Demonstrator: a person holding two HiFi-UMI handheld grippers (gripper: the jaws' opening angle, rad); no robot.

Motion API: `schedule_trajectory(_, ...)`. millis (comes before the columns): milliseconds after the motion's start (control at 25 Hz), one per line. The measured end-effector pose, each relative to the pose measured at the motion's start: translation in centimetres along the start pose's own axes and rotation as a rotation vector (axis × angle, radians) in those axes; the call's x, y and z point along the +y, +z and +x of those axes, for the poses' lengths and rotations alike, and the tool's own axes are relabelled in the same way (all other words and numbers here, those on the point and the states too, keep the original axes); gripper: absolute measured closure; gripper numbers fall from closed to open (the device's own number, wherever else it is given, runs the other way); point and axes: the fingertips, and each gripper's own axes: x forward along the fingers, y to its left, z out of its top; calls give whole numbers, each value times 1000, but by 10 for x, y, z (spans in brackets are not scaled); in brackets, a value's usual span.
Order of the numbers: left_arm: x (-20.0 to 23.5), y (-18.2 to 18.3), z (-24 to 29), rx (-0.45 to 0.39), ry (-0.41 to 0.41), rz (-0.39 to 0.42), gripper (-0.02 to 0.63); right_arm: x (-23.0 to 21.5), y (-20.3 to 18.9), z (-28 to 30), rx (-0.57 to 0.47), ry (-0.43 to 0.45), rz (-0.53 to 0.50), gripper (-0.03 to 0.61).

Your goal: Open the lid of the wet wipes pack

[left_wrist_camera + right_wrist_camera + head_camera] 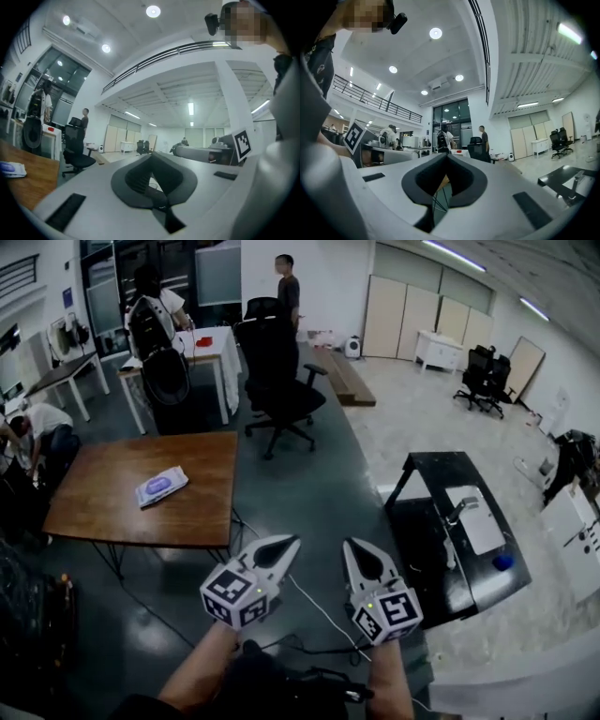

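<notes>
The wet wipes pack (pixel 161 487), white with a purple label, lies flat on the brown wooden table (pixel 112 512) at the left; its lid looks closed. Both grippers hang over the dark floor to the right of that table, well short of the pack. My left gripper (pixel 292 540) is shut, jaw tips meeting with nothing between them. My right gripper (pixel 349 542) beside it also looks shut and empty. In the left gripper view the left gripper (pixel 151 154) points level into the room, and the pack (pixel 11 168) shows at the far left edge. The right gripper (pixel 447 154) points toward the back of the room.
A black office chair (pixel 277 381) stands behind the table. A black desk (pixel 450 531) is at the right, and cables (pixel 319 615) run across the floor below the grippers. A white table (pixel 211 348) and people (pixel 288 287) are at the back; another person (pixel 37 427) crouches at the far left.
</notes>
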Motion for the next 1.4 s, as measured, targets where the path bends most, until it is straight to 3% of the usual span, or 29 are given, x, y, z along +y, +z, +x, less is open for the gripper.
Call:
schedule_trajectory(240,77,-1,-54,1,170,-22,612,55,-12,82,52,166,-6,566)
schedule_trajectory(480,143,-8,-104,-7,290,-51,612,109,-25,149,104,281,-34,566)
schedule_trajectory(920,229,-17,-158,-16,424,-100,612,181,-42,241,154,443,-76,566)
schedule_trajectory(1400,331,-21,-187,2,612,-102,611,218,-55,347,153,635,-119,566)
